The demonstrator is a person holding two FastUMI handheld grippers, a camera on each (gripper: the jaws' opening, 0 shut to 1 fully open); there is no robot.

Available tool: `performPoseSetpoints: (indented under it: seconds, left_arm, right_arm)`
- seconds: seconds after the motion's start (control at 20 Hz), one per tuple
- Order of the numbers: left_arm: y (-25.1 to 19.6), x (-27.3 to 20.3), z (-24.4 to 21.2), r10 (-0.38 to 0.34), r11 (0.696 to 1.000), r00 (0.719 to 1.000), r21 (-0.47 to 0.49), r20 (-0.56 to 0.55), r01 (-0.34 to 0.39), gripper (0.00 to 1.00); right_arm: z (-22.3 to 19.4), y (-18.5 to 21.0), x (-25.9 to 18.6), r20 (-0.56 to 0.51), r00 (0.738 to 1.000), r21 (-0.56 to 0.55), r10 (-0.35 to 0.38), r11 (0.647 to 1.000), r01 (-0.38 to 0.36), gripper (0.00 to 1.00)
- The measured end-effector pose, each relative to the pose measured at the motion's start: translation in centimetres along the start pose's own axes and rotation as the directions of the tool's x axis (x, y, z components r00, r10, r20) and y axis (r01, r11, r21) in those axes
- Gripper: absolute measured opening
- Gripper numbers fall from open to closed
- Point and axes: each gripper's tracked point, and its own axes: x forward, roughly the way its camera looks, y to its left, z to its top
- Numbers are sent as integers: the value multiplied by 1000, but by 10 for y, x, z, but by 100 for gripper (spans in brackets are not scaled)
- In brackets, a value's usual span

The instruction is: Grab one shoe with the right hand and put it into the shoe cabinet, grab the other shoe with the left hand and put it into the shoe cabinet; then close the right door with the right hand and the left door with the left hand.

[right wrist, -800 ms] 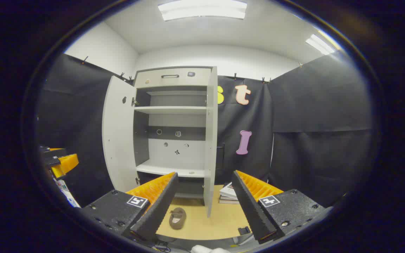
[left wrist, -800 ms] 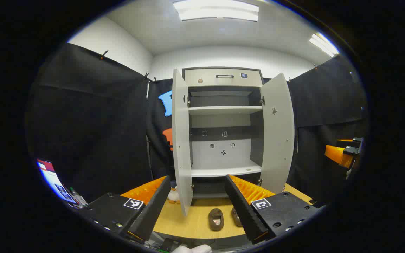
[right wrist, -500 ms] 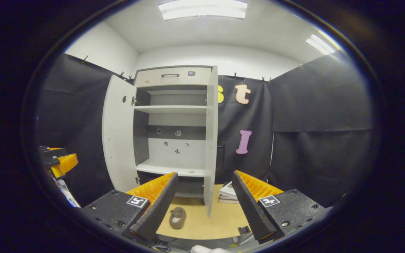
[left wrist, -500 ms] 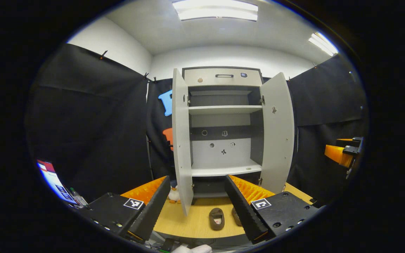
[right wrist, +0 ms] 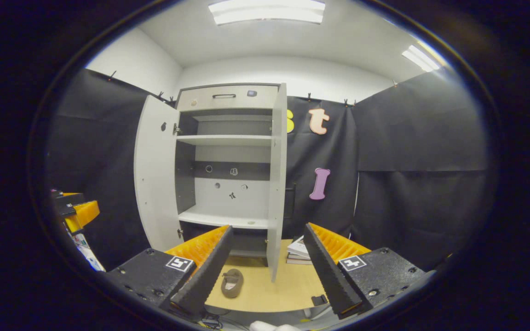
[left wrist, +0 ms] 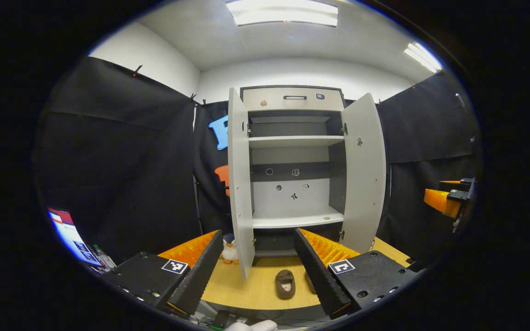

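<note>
Both grippers stood well back from the shoe cabinet (left wrist: 292, 151), and neither had hold of anything. The right gripper (right wrist: 265, 271) had its jaws spread wide and empty, and so did the left gripper (left wrist: 256, 271). The relation that mattered for the first grab lay in the right gripper view: one brown shoe (right wrist: 232, 282) sat on the wooden table (right wrist: 288, 289) in front of the cabinet, below the jaws and toward their left finger, almost tucked against that finger's tip. Its long axis ran roughly away from the camera, toe toward the cabinet, so the fingers would probably have to come down and shift left to straddle it across its width. In the left gripper view the same pair showed differently: one shoe (left wrist: 285, 283) lay in the gap between the fingers and a second shoe (left wrist: 308, 281) beside it was partly hidden behind the right finger. That second shoe was a thing the right gripper view did not make out. The left gripper view also took in a small penguin toy (left wrist: 229, 250) by the left door (left wrist: 239, 184), while the right gripper view showed a stack of books (right wrist: 299, 253) beyond the right door (right wrist: 276, 184). Both doors stood open and the lower shelf (left wrist: 297, 220) carried no shoe.
</note>
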Motion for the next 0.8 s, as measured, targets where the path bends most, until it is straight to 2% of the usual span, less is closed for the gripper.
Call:
performPoseSetpoints:
  seconds: [0.25,0.45,0.5,0.55,0.7,0.75,0.8]
  left_arm:
    - [4,-7,-7,4,1000,1000,0,-11,-4,95]
    - [8,-15,-14,10,1000,1000,-4,-17,-10,95]
    - [7,-16,-16,10,1000,1000,-8,-19,-10,95]
    - [6,-17,-17,7,1000,1000,-15,-17,-7,100]
    - [8,-17,-23,20,999,999,-26,-28,-20,100]
    - [8,-15,-24,26,999,999,-25,-28,-26,95]
    - [9,-13,-24,36,999,999,-20,-28,-37,95]
  right_arm:
    - [-20,15,13,-41,999,-24,24,999,-25,100]
    - [-64,38,35,-122,991,-52,61,996,-68,100]
    - [-82,45,43,-160,984,-59,73,995,-83,99]
    - [-99,52,52,-195,977,-59,89,993,-102,99]
    - [-164,75,81,-319,937,-34,141,987,-160,100]
    - [-187,81,92,-362,919,-22,156,984,-176,100]
    - [-208,87,103,-397,903,-12,164,983,-184,100]
